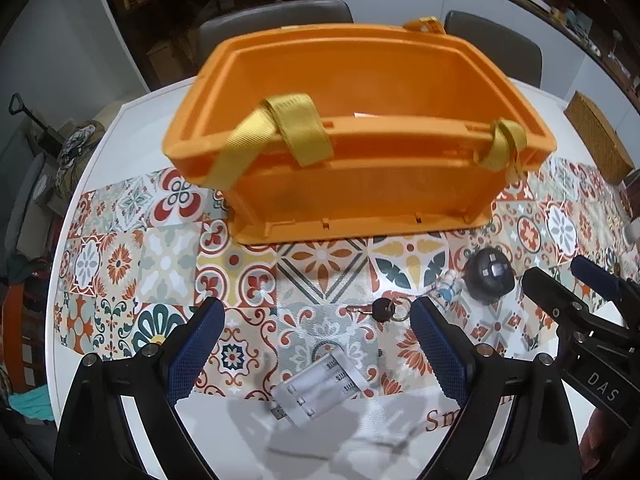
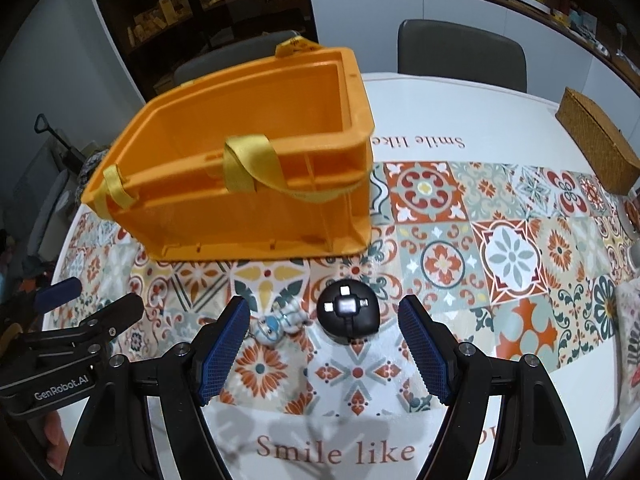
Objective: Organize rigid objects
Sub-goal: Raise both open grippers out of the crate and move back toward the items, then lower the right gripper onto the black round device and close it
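White table [image 2: 460, 104] under a tiled-pattern cloth [image 2: 512, 256]; chairs [image 2: 460, 52] and dark shelves [image 2: 192, 4] behind. Key [image 1: 376, 310] laid flat before the orange basket [image 1: 352, 184], blade pointing left, axis crosswise. Both grippers' fingers [image 1: 196, 356] [image 2: 424, 352] spread, nothing held.

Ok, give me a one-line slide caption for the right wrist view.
Right hand-held gripper open above a black round gadget and small figurine, orange basket behind.

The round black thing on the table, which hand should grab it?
Probably the right. The round black thing sits just ahead between the open right tool fingers; the left tool faces the white battery case.
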A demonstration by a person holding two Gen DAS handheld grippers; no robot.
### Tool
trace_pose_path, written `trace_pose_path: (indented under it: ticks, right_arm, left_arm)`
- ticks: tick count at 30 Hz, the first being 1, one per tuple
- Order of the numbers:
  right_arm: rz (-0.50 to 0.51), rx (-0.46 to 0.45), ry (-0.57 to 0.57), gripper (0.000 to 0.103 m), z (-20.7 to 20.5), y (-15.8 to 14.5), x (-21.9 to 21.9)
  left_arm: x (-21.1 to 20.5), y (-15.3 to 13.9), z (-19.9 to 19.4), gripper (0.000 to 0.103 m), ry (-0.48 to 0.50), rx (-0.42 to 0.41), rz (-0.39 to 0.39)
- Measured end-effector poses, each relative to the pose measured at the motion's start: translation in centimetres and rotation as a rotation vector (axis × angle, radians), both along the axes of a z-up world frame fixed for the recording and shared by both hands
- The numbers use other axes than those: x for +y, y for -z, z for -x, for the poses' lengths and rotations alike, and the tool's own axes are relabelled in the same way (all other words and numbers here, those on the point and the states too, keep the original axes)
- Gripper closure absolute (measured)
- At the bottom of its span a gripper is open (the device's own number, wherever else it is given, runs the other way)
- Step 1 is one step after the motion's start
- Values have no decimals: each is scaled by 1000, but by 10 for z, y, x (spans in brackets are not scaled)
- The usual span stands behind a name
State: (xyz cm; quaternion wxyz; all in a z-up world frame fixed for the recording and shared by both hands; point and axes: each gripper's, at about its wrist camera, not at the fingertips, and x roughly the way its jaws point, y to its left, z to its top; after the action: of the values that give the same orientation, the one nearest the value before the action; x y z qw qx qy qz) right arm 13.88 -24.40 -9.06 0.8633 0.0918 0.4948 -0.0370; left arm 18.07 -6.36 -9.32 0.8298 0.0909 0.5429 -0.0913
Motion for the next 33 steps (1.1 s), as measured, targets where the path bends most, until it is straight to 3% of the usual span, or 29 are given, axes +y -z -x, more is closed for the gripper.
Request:
trace_pose_path:
  ticks: [24, 33]
  right_arm:
    - [24, 114, 5, 26, -18, 56, -9]
    - [24, 103, -11, 26, -28, 66, -11]
  left_arm:
    - [-20, 60, -10, 8, 25, 107, -51]
    - [-21, 73, -17, 8, 28, 127, -62]
